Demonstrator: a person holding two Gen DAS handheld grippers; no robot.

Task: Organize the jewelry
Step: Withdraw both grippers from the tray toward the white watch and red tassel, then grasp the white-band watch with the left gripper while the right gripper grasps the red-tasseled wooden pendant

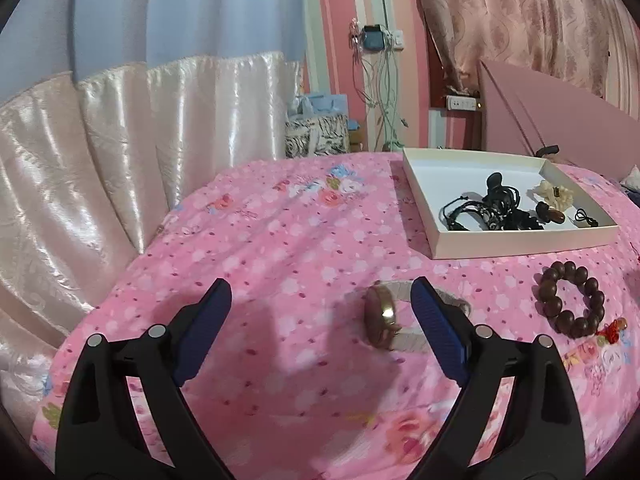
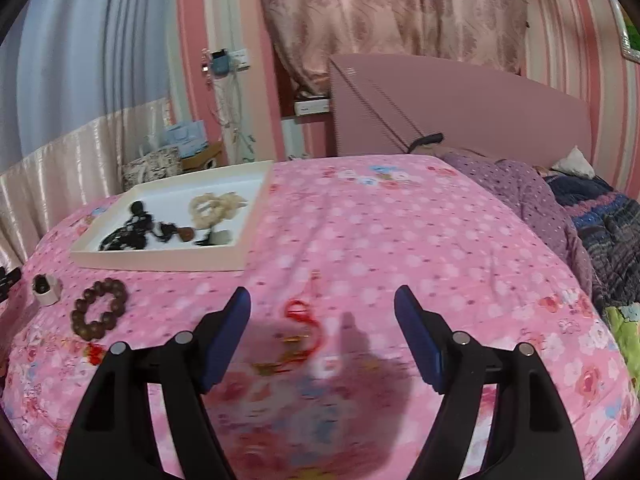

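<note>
My left gripper (image 1: 320, 294) stands open just above the pink floral bedspread. A watch (image 1: 382, 316) with a brown-gold face and a pale strap lies between its fingers, close to the right one, untouched. To the right lies a brown wooden bead bracelet (image 1: 546, 290). My right gripper (image 2: 322, 306) is open too. A red cord ornament (image 2: 300, 316) with gold charms lies on the bedspread between its fingers, blurred. The bead bracelet (image 2: 78, 316) and the watch (image 2: 46, 288) are off to its left. The white tray (image 1: 520, 246) (image 2: 160, 260) holds black cords and a cream bracelet (image 2: 206, 208).
A purple blanket (image 2: 528, 196) and dark knitted cloth (image 2: 608, 216) are heaped at the bed's right side. The pink headboard (image 2: 460, 104) stands behind. Shiny cream fabric (image 1: 80, 168) hangs along the bed's left edge. Bags (image 1: 316, 134) sit on the floor beyond.
</note>
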